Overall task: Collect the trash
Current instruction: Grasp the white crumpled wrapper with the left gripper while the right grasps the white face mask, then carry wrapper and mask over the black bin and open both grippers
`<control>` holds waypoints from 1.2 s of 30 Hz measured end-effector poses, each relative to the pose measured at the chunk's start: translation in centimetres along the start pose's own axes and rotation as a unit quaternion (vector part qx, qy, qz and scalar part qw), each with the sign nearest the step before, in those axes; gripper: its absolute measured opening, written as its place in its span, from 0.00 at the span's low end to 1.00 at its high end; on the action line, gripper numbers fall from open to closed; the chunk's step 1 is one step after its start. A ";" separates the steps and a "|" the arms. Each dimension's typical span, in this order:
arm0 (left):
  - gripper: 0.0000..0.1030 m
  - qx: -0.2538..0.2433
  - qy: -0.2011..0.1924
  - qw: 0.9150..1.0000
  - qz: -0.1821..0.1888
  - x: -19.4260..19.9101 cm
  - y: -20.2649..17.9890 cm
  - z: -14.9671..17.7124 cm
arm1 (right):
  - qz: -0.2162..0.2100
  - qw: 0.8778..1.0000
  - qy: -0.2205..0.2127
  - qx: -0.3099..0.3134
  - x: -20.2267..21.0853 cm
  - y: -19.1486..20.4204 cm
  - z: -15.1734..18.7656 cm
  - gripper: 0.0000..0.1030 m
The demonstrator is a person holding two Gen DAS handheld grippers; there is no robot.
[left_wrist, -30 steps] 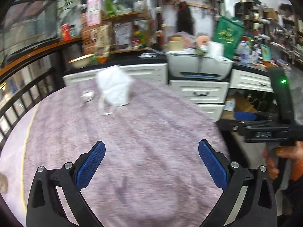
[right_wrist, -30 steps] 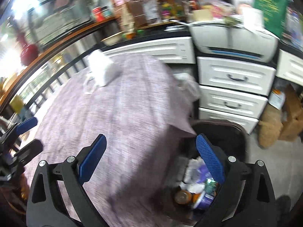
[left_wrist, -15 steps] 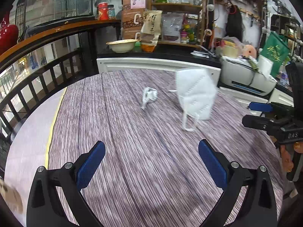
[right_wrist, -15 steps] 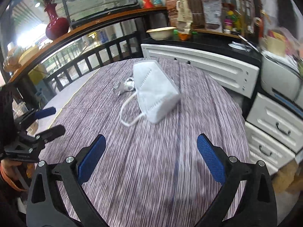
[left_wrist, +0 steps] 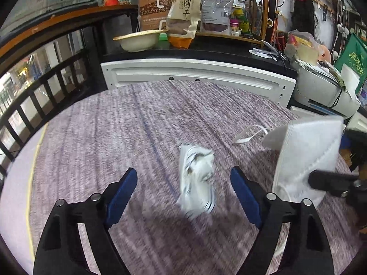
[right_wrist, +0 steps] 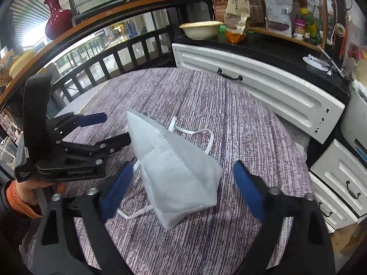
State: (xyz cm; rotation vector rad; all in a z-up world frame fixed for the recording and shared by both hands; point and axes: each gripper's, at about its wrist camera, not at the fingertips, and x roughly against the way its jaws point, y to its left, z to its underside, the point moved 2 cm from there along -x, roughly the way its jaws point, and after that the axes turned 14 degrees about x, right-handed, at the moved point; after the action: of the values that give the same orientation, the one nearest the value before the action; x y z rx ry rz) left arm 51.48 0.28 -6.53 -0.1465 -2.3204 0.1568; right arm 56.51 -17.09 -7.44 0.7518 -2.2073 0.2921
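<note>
My left tongs (left_wrist: 183, 188) hang low over the purple woven tabletop (left_wrist: 96, 142) with their blue pads spread wide and nothing between them touching either pad. Just ahead of them, in the gap, lies a crumpled white wrapper with dark stripes (left_wrist: 197, 181), flat on the cloth and blurred in the left view. To the right of it sits a folded white face mask (left_wrist: 305, 158), standing up on its edge, its ear loop (left_wrist: 250, 134) trailing out onto the cloth toward the far side. The wrapper and the mask are near each other but apart.

My right tongs (right_wrist: 183, 188) are also spread wide, and the mask (right_wrist: 176, 174) sits right between the two blue pads; I cannot tell whether either pad touches it. From that side I see my left tongs (right_wrist: 103, 128) reaching in from the left, their tips just beside the mask's upper edge. Beyond the tabletop runs a white cabinet (right_wrist: 259, 84), and a cream bowl (right_wrist: 199, 28) rests on the dark counter above it.
</note>
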 end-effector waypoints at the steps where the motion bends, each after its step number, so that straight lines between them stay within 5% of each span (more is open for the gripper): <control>1: 0.65 0.001 0.002 1.000 -0.001 -0.4 -0.1 -0.2 | -0.001 1.000 0.002 0.000 -0.2 0.0 0.1 0.45; 2: 0.53 0.005 0.011 1.000 -0.003 -0.8 -0.2 -0.2 | 0.001 1.000 0.002 0.001 -0.2 0.0 0.3 0.33; 4: 0.30 0.018 0.012 1.000 0.011 -1.0 -0.3 -0.4 | 0.001 1.000 -0.002 0.001 0.2 0.1 0.7 0.27; 16: 0.28 0.005 -0.005 1.000 0.030 5.4 -1.7 2.0 | -0.007 0.999 -0.039 -0.026 7.2 2.7 4.6 0.26; 36: 0.28 0.022 -0.049 0.996 0.065 19.1 -3.4 13.3 | 0.065 0.993 -0.089 -0.037 19.5 8.4 16.8 0.26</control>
State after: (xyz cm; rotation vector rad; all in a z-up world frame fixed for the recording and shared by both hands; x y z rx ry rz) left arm 28.55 -1.01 -1.43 -0.2740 -2.4032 0.2850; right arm 31.03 -25.83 -4.21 0.6162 -2.4276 0.2120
